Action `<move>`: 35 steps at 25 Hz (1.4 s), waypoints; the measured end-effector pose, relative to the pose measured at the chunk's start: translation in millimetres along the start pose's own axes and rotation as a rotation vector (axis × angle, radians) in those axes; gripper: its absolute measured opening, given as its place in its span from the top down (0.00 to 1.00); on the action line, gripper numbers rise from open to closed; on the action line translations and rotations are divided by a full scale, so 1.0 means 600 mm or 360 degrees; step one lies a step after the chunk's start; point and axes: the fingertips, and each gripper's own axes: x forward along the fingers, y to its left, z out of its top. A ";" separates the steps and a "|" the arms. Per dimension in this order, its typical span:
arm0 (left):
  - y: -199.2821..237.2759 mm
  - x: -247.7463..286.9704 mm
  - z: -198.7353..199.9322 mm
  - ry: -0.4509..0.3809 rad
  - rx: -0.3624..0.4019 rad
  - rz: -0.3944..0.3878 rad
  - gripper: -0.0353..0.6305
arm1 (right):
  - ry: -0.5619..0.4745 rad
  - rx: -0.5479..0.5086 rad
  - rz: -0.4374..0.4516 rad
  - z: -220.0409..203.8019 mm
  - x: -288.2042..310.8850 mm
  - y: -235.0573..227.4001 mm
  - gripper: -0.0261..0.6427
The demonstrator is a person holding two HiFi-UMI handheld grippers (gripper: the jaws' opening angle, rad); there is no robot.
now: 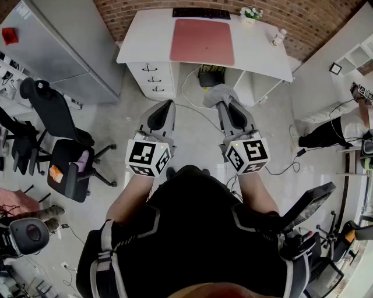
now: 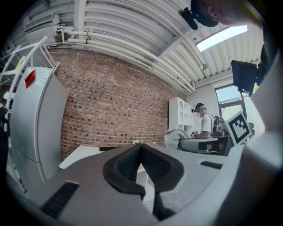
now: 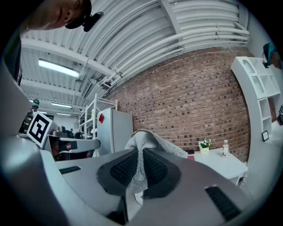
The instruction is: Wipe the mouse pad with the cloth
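Open floor [image 1: 197,138] to desk [image 1: 145,41], chair [image 1: 53,113] left, mouse pad [image 1: 201,41] bare

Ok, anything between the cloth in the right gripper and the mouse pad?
Nothing visible. Only open floor and the front edge of the desk lie between the cloth and the mouse pad; the pad is bare, keyboard behind it.

The mouse pad [image 1: 201,41] is a large rectangle of dull pink-red colour. It lies flat on the white worktop [image 1: 259,55], near its far edge, with the long side across, and nothing rests on it.

The cloth [image 3: 142,140] is grey with a rough woven surface. It is pinched between the two jaws of the right claw [image 3: 140,151]. It bunches up above the jaw tips and one fold hangs to the side. It is well apart from the mouse pad and does not touch it.
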 end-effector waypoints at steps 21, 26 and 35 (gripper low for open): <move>0.034 -0.019 0.002 0.0000 -0.0007 -0.0005 0.95 | 0.0009 0.0042 0.0009 -0.003 0.036 0.041 0.90; 0.072 -0.026 0.002 0.0009 -0.0008 0.0017 0.95 | 0.0012 0.0032 -0.0011 -0.004 0.057 0.058 0.90; 0.126 -0.046 -0.015 0.0008 -0.0028 -0.0028 0.95 | 0.0025 0.0022 -0.0082 -0.020 0.086 0.099 0.90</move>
